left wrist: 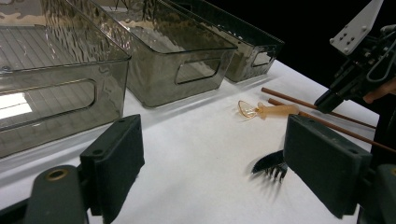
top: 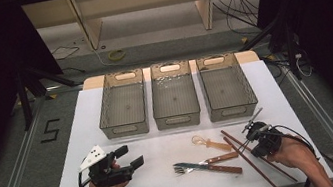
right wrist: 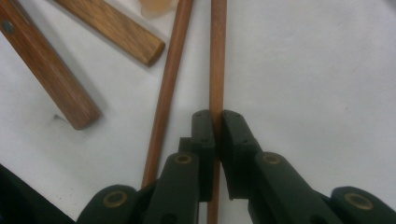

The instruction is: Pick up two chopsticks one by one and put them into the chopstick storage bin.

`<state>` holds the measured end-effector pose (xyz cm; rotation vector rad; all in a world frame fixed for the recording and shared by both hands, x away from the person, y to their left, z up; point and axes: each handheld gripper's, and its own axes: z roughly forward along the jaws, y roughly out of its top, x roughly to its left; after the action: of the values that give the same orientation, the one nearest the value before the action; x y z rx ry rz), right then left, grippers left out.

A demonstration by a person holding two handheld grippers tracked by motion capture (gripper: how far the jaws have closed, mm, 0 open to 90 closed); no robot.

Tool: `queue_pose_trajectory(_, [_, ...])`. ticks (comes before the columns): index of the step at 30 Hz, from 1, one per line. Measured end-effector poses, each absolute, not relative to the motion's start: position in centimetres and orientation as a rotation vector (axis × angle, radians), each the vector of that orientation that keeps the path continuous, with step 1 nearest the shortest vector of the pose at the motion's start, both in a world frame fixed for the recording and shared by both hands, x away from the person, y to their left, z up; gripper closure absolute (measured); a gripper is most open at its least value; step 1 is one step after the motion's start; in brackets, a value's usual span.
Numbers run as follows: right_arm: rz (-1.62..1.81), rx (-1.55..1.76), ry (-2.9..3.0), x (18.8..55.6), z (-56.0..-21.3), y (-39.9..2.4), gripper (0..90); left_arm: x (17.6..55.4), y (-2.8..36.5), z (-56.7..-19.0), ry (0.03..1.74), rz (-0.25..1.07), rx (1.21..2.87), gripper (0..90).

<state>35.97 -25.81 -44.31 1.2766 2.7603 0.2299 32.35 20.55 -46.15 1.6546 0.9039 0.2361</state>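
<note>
Right gripper view showed the lowered right gripper (right wrist: 217, 128) clamped on one chopstick (right wrist: 217, 56); left gripper (left wrist: 212, 158) rested agape.

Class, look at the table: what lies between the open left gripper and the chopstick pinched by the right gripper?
In the high view, between the left gripper and the pinched chopstick lie a fork and knife, both wooden-handled, crossing each other.

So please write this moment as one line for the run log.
right gripper: shut on one chopstick | second chopstick: lies free beside it | left gripper: open, holds nothing | three bins: hold no cutlery
</note>
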Motion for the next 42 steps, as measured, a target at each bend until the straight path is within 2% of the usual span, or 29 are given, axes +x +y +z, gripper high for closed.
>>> queue_pose_trajectory(7, [0.355,1.211,2.742,35.7,-42.5,-26.0,84.7,32.4,20.5,-46.2,0.903,0.232,1.66,19.4])
queue_pose_trajectory(17, [0.452,0.918,2.806,35.0,-39.9,-22.0,84.7,33.0,19.1,-45.9,0.866,0.182,1.73,19.2])
queue_pose_trajectory(33, [0.47,0.583,2.867,34.1,-39.2,-17.5,84.7,34.6,14.7,-44.5,0.709,0.096,1.921,19.2])
queue_pose_trajectory(42, [0.475,0.456,2.9,33.4,-39.3,-16.1,84.7,34.9,12.7,-43.9,0.607,0.118,2.013,19.5])
